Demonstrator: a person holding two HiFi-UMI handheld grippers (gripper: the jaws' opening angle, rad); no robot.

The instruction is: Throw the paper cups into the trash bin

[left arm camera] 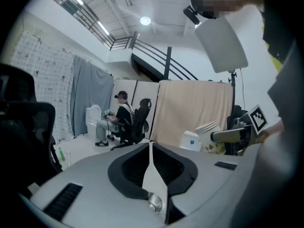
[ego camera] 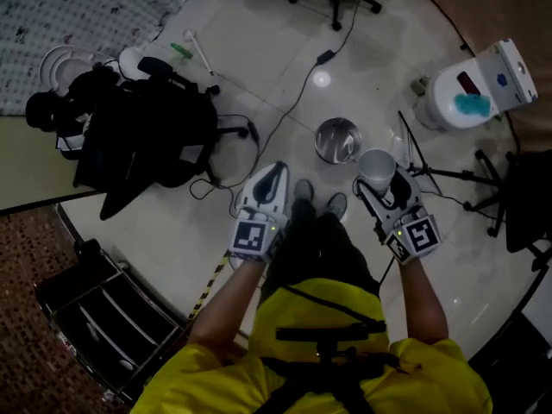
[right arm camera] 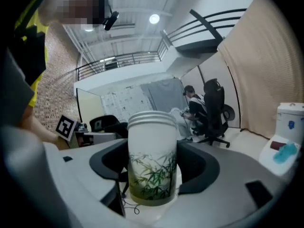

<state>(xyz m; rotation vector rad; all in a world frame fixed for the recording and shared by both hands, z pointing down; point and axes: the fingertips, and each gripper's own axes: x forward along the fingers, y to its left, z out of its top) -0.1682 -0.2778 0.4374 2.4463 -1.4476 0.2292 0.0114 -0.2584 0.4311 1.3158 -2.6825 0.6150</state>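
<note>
The throw is not yet made: one paper cup, white with a bamboo print, stands upright in the right tool, held above the floor just right of the round metal trash bin. I cannot tell whether the bin already holds any cups. That tool's jaws stand wide and press on the cup's sides, so what looks left is carrying it over the bin and letting go. The left tool, left of the bin, is fully closed on nothing.

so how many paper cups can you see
1: a paper cup clamped in the right gripper. Its layered rim hints more may be nested inside.
</note>
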